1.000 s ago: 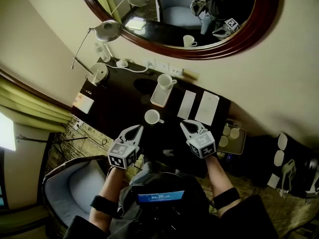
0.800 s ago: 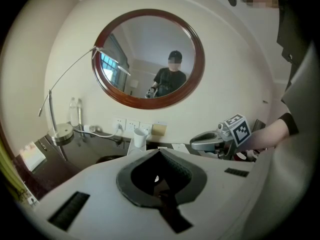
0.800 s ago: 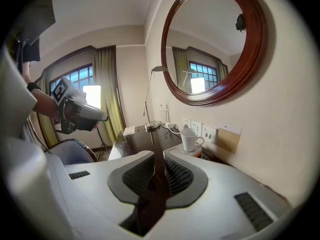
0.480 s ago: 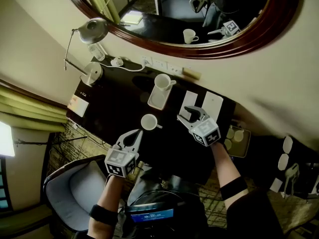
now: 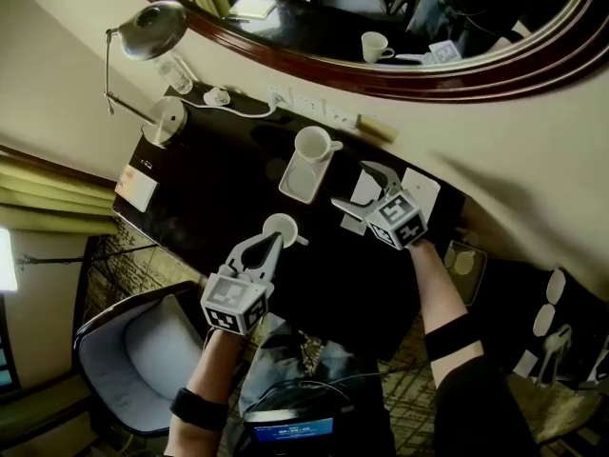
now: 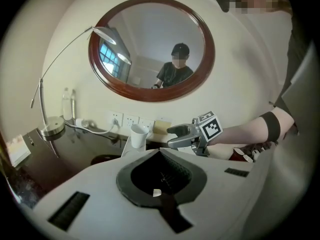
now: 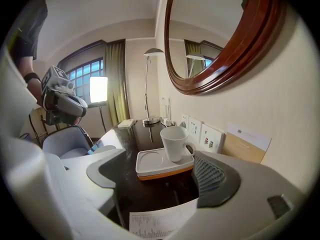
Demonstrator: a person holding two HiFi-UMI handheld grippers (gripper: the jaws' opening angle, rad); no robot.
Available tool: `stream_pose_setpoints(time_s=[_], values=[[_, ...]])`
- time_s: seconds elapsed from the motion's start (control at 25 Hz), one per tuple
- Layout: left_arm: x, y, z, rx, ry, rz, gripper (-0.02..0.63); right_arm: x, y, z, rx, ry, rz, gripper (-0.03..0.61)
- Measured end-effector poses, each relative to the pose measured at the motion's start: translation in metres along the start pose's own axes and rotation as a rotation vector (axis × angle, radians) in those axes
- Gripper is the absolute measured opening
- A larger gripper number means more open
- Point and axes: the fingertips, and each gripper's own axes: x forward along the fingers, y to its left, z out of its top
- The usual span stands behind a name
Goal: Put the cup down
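Desk point(image 5: 205, 193): a dark desk set against a cream wall, under an oval wood-framed mirror point(image 5: 400, 76).
Front cup point(image 5: 281, 228): a white cup stands upright on the desk, near the front edge and about midway along it, handle to the right.
Left gripper point(image 5: 270, 247): its fingers are pressed together with nothing between them. In the head view their tips overlap the front cup's near rim; whether they touch it cannot be told.
Tray cup point(image 5: 312, 145): a second white cup stands upright at the far end of a white tray point(image 5: 295, 183), toward the back edge near the wall sockets point(image 5: 309, 122).
Right gripper point(image 5: 350, 185): its fingers stand wide apart, having just been opening, and they hold nothing. It hangs over a printed sheet point(image 7: 160, 220) to the right of the tray. Its own view looks straight at the tray and tray cup, which lie ahead of the fingertips and clear of them.
Second sheet point(image 5: 423, 187): lies by the back right corner.
Lamp point(image 5: 147, 29): a metal desk lamp, its round base at the back left corner.
Chair point(image 5: 133, 355): a grey armchair sits off the desk's front left corner.
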Motion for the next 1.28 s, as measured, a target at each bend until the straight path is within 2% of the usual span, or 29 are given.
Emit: stream_pose_setpoints(time_s=[0.32,0.52,0.76,0.96,1.28], values=[[0.017,0.014,-0.014,0.003,0.035,-0.001,0.0,0.037,-0.023,-0.004,0.014,0.012,0.005,0.49],[0.033,0.03,-0.01,0.009,0.038,0.016,0.0,0.056,-0.034,0.011,0.002,0.003,-0.002,0.525],[0.055,0.037,0.005,0.006,0.017,0.024,0.0,0.087,-0.04,0.013,-0.031,0.013,0.006,0.525],[0.075,0.038,0.003,0.001,0.023,0.009,0.0,0.102,-0.043,0.014,-0.057,0.011,0.01,0.525],[0.089,0.041,0.001,0.002,0.026,0.008,0.0,0.12,-0.041,0.015,-0.115,-0.006,0.078,0.525]])
